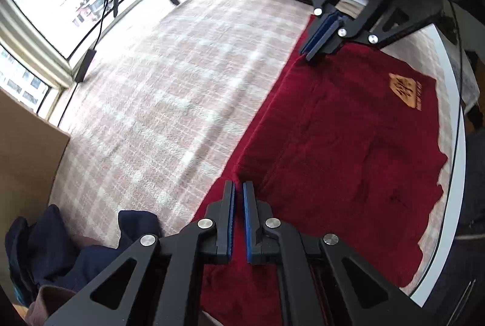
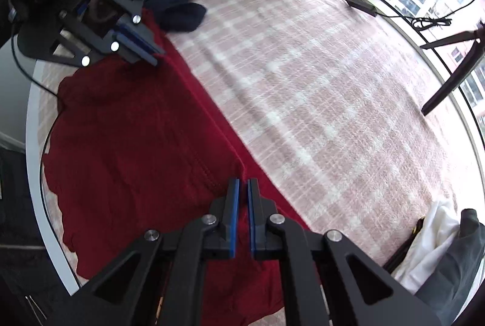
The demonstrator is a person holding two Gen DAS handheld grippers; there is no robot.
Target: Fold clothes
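Left gripper nearly closed, thin gap between pads, nothing visibly held; hovers at one end of folded edge of red garment. Right gripper same narrow gap, at other end of that edge. Garment lies flat on checked cloth, long folded edge running straight from one gripper to other. Both equally near; next fold probably needs both together.

Red garment on checked cloth
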